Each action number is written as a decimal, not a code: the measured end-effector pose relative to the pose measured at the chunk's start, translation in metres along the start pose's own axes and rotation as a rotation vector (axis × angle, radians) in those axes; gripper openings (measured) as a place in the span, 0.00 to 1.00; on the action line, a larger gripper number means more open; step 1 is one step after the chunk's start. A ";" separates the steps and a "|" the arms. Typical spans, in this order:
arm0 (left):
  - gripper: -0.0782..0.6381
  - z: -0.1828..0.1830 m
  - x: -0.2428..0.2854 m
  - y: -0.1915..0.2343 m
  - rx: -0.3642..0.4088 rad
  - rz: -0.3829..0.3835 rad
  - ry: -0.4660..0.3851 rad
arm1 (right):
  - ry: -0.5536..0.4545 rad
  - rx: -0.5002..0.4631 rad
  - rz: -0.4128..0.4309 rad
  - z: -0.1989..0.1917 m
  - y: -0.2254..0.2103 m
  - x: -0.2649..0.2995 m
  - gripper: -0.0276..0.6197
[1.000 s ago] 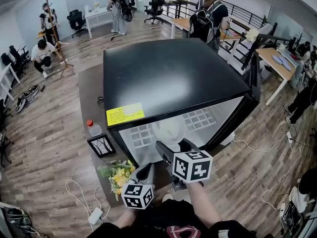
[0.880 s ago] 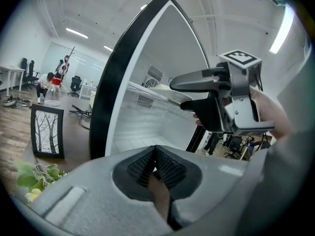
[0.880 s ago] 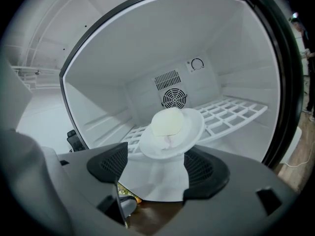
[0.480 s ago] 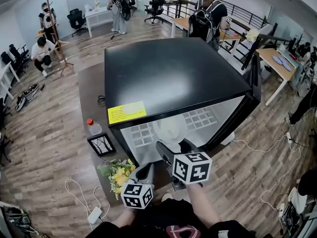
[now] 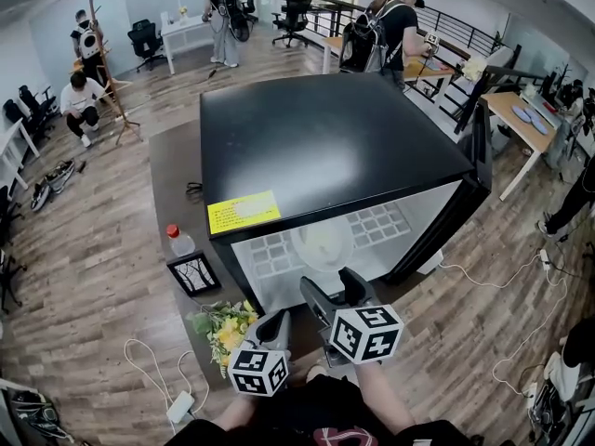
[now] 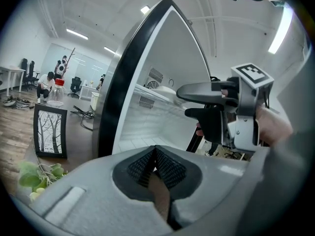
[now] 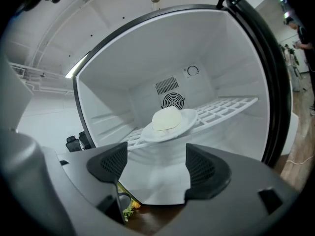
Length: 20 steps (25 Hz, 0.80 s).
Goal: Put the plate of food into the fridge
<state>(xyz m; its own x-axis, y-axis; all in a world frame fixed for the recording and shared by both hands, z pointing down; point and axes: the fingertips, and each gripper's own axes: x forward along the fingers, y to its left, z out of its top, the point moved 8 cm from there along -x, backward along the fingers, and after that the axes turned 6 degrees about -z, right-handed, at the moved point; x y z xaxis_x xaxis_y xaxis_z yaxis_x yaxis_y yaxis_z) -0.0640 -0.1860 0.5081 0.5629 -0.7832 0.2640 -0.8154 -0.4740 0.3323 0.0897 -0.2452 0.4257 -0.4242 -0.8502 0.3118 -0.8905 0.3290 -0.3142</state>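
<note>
On the fridge shelf (image 7: 224,106) at twelve o'clock sits the plate (image 7: 191,117); right gripper (image 7: 157,161) spread empty, left gripper (image 6: 155,156) clenched on nothing, so swing the three-o'clock door (image 5: 479,147) shut gently.

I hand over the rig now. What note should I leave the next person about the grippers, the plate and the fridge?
Left gripper: shut, empty, low in front of the fridge.
Right gripper: open, empty, facing the fridge's open front.
Plate with the food: on the wire shelf inside, apart from both grippers.
Done: the plate is in the fridge.
Left: probably only closing the door, which stands open at the right.
</note>
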 end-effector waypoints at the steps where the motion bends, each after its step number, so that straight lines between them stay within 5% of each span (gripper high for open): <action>1: 0.12 -0.002 0.000 0.000 -0.002 -0.001 0.001 | -0.014 0.004 -0.013 -0.002 -0.001 -0.003 0.61; 20: 0.12 0.000 -0.011 -0.016 0.005 -0.076 -0.046 | -0.149 -0.046 -0.119 -0.038 -0.004 -0.044 0.60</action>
<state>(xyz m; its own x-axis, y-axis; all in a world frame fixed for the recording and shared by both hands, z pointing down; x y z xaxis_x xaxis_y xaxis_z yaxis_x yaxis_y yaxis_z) -0.0573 -0.1699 0.4999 0.6166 -0.7624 0.1961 -0.7711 -0.5349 0.3454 0.1058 -0.1941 0.4472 -0.2897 -0.9345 0.2069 -0.9410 0.2385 -0.2403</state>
